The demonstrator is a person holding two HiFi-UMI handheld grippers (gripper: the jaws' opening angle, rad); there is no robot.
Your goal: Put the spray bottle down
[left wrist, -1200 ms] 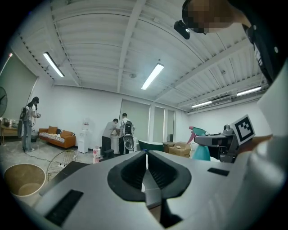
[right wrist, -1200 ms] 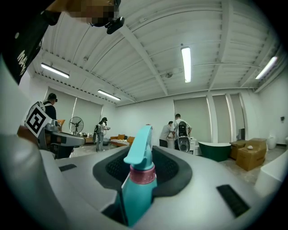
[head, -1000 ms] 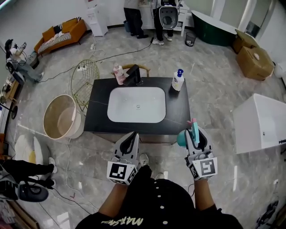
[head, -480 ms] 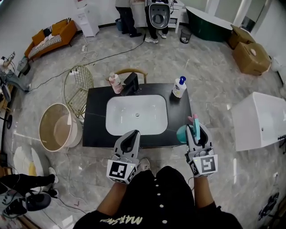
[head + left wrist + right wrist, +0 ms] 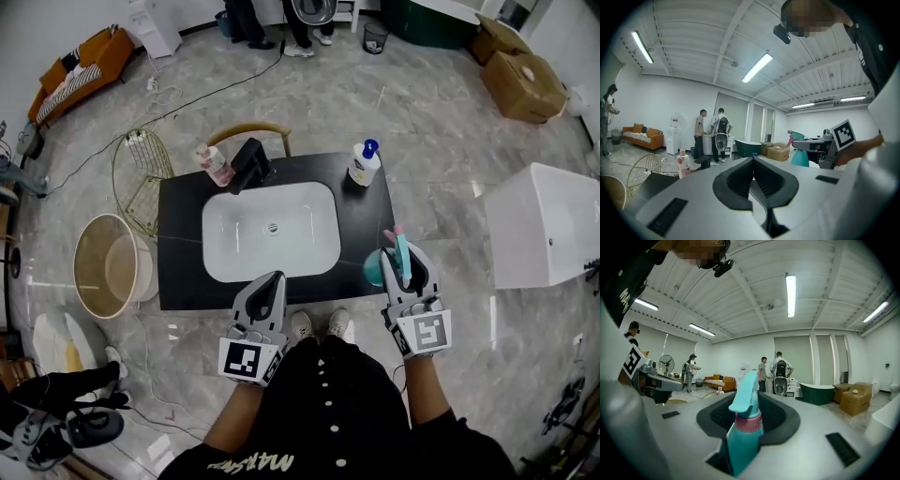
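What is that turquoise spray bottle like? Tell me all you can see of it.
The spray bottle is teal plastic, with a matching trigger head, a pink collar round its neck and a pink nozzle tip. It stands upright, gripped below the head between the jaws of the right gripper, its flared body hanging beneath. From above it shows at the black counter's front right corner; whether it touches the counter cannot be told.

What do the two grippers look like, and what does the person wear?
The left gripper and the right gripper are light grey shells with black pads, each with a cube of black-and-white markers. The person wears a black top with pale buttons.
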